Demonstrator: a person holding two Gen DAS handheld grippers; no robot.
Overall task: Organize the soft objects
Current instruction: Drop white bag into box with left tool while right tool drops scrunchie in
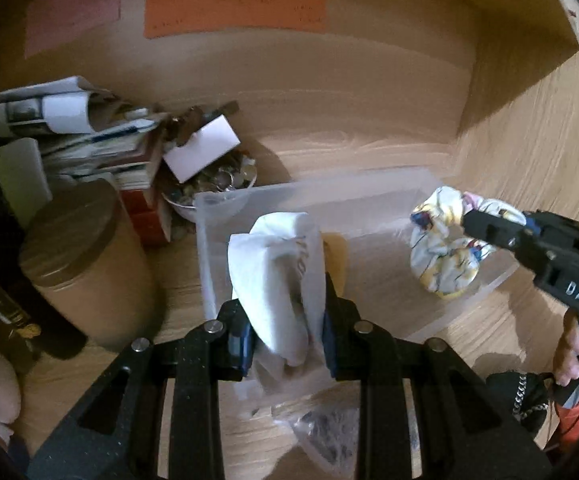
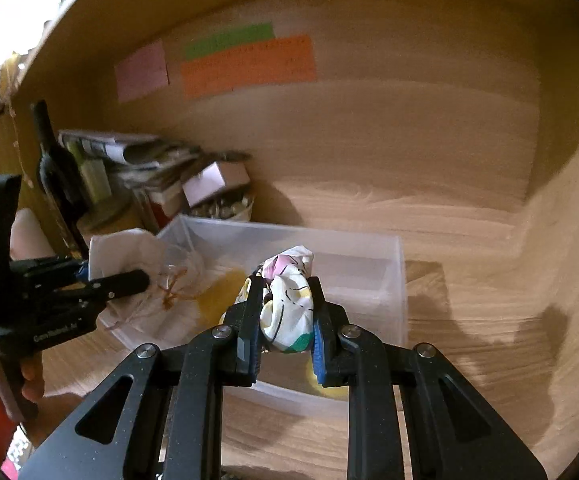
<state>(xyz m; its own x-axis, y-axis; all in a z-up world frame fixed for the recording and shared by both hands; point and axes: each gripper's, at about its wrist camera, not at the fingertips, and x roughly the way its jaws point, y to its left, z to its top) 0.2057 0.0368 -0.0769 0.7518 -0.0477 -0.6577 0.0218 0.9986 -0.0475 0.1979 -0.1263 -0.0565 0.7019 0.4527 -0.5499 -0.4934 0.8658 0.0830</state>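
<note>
My left gripper (image 1: 285, 312) is shut on a white cloth (image 1: 273, 276) and holds it over the left end of a clear plastic bin (image 1: 225, 200). The same cloth (image 2: 125, 256) and left gripper (image 2: 141, 278) show in the right wrist view. My right gripper (image 2: 285, 312) is shut on a rolled white patterned cloth (image 2: 289, 304) above the bin (image 2: 393, 280). In the left wrist view that patterned cloth (image 1: 445, 256) hangs from the right gripper (image 1: 465, 220) over the bin's right end. Something yellow (image 2: 221, 296) lies in the bin.
The bin stands on a wooden desk with a back wall carrying coloured paper notes (image 1: 233, 12). At the left are a stack of papers (image 1: 69, 128), a bowl of small items (image 1: 217, 184), a round brown canister (image 1: 85, 264) and a dark bottle (image 2: 57, 176). A plastic bag (image 1: 325, 432) lies near me.
</note>
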